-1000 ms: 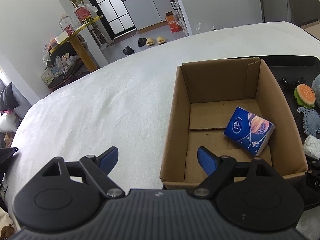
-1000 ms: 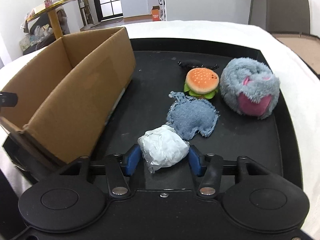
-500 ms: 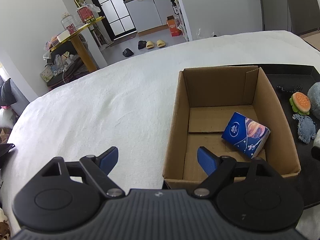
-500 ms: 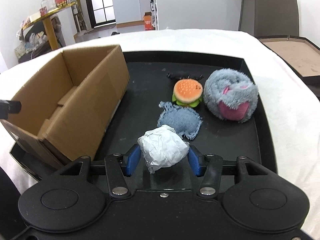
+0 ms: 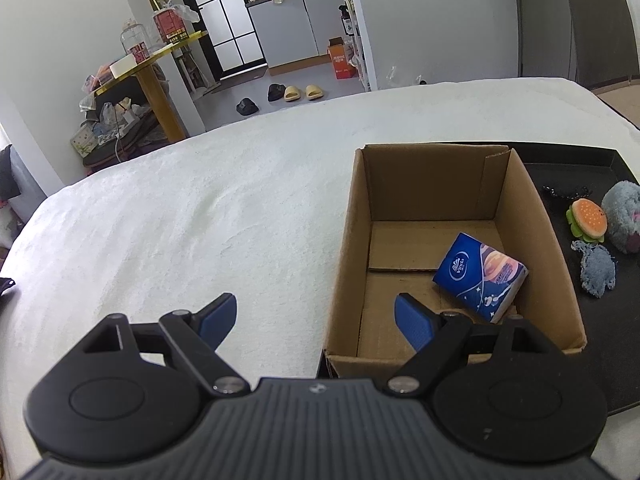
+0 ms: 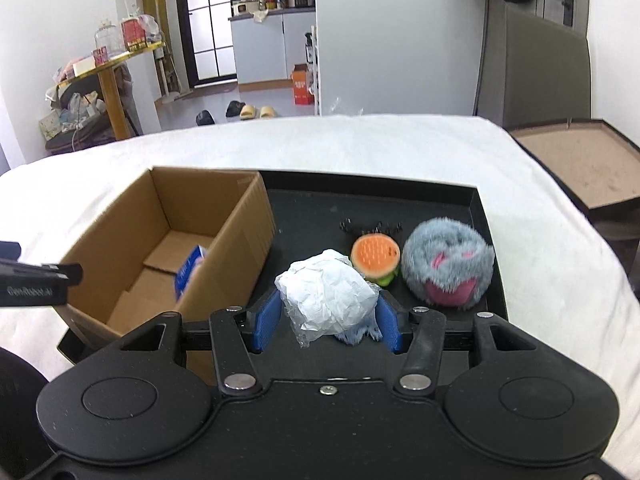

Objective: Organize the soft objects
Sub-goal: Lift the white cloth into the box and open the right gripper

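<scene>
Right gripper has lifted since a second ago: the crumpled white wad it holds was down on the black tray then, now it's raised, with the tray items seen from higher up. Jaws stay clamped on the wad, blue pads pressing both sides, held partly apart by its bulk. A loose clear plastic edge hangs from the bottom of the wad.

Wad sits over the tray's near end, just right of the cardboard box wall. It hides most of the denim patch; only a frayed blue edge shows below it.

On the tray behind: burger plush, touching or nearly touching the grey fuzzy plush with pink patches to its right. A small black chain lies just beyond the burger.

Left gripper has backed off a bit; the box looks smaller and further away than before. Jaws wide open, nothing between them, hovering by the box's near left corner, over white bedding and the box edge.

Box is open-topped and stands on the tray's left end. Inside: blue tissue pack, tilted, on the right side of the floor close to the right wall. Rest of the box floor is bare cardboard flaps.

Left view also shows the denim patch fully, flat on the tray near the burger.
</scene>
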Available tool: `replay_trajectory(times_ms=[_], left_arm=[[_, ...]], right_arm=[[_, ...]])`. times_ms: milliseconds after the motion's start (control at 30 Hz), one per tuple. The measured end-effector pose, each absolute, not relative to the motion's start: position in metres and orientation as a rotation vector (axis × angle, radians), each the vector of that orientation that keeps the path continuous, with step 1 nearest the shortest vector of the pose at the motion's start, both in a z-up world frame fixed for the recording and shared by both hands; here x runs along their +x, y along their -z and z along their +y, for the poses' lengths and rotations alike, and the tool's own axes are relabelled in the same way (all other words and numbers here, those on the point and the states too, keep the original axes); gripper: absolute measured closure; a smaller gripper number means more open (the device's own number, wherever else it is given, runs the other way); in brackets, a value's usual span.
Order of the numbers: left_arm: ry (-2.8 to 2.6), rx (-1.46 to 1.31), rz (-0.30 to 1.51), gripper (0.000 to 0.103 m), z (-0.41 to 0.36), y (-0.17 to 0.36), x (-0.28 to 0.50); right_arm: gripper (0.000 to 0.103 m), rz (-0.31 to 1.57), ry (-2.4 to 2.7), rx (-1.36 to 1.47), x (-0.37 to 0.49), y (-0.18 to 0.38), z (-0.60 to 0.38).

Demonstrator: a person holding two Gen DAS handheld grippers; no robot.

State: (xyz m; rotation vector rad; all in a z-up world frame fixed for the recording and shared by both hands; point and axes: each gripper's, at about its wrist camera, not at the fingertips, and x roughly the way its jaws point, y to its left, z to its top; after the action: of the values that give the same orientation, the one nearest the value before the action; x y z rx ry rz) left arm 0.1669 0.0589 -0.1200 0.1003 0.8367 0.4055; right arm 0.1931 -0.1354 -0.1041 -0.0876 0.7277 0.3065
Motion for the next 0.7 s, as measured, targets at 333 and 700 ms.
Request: replay_trajectory(times_ms=[333,700], left_arm=[[-0.388,0.064,0.837,0.018,0.063,0.118,0.165],[-0.379,0.046,0.824,0.021,0.064,0.116,0.162]], right_arm=[[0.052,0.665,-0.335,-0.091,0.191,0.082,-0.124],[0.052,0.613,-0.389,-0.100,0.192,0.068,-0.109]])
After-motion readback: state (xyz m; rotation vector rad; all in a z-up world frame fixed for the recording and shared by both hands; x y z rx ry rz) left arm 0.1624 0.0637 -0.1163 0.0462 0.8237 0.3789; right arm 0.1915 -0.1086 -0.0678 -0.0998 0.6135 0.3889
